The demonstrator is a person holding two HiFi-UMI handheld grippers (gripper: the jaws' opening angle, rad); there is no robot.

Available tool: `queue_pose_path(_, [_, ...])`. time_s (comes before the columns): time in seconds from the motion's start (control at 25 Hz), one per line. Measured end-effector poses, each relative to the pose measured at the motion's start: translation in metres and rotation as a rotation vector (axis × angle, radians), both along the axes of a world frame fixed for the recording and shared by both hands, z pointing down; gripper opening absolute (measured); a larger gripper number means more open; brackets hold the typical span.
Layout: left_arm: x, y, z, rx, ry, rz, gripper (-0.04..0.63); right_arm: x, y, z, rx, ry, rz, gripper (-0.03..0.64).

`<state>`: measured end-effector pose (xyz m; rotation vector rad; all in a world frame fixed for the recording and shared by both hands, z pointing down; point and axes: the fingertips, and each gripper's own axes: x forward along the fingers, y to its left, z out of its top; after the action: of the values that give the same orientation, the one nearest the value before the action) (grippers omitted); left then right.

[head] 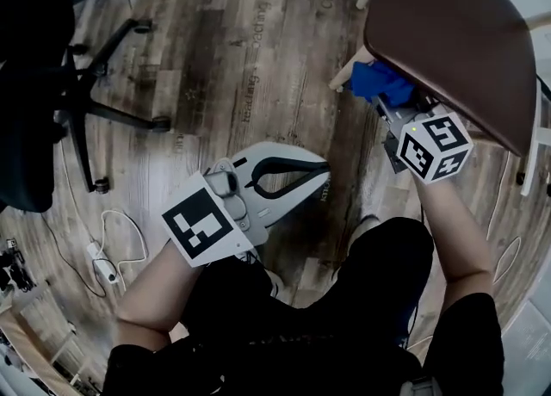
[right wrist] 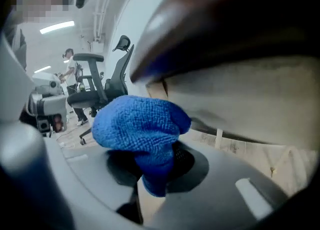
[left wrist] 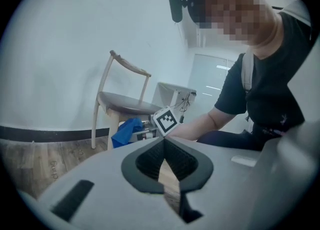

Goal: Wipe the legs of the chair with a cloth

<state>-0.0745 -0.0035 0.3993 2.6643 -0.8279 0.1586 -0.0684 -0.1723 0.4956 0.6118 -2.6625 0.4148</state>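
The wooden chair with a brown seat stands at the upper right. My right gripper is shut on a bunched blue cloth, which presses against the top of a pale front leg just under the seat. In the right gripper view the cloth bulges out of the jaws, with the seat's underside close above. My left gripper hovers over the floor left of the chair, shut and holding nothing. The left gripper view shows the chair, the cloth and the right gripper's marker cube.
A black office chair with a star base stands at the left. White cables and a power strip lie on the wood floor at the lower left. The person's knees fill the bottom centre.
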Motion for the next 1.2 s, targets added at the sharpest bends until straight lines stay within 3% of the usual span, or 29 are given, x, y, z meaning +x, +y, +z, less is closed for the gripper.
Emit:
queue_pose_path(0.16, [0.002, -0.009, -0.001, 0.008, 0.035, -0.017, 0.000, -0.002, -0.003, 0.041, -0.039, 0.000, -0.005, 0.083])
queue_pose_path(0.44, [0.005, -0.013, 0.006, -0.020, 0.032, -0.016, 0.000, 0.000, -0.008, 0.102, -0.069, -0.005, -0.006, 0.083])
queue_pose_path(0.8, [0.004, -0.013, 0.016, -0.069, 0.009, -0.043, 0.000, 0.000, -0.008, 0.234, -0.162, 0.197, -0.008, 0.083])
queue_pose_path(0.96, [0.002, -0.012, 0.019, -0.077, 0.003, -0.066, 0.000, 0.001, -0.012, 0.267, -0.142, 0.245, -0.033, 0.087])
queue_pose_path(1.08, [0.002, -0.012, 0.020, -0.086, -0.005, -0.065, 0.000, 0.008, -0.003, 0.294, -0.177, 0.338, -0.050, 0.086])
queue_pose_path(1.2, [0.003, -0.012, 0.018, -0.091, -0.007, -0.052, 0.000, 0.002, 0.002, 0.304, -0.207, 0.356, -0.068, 0.086])
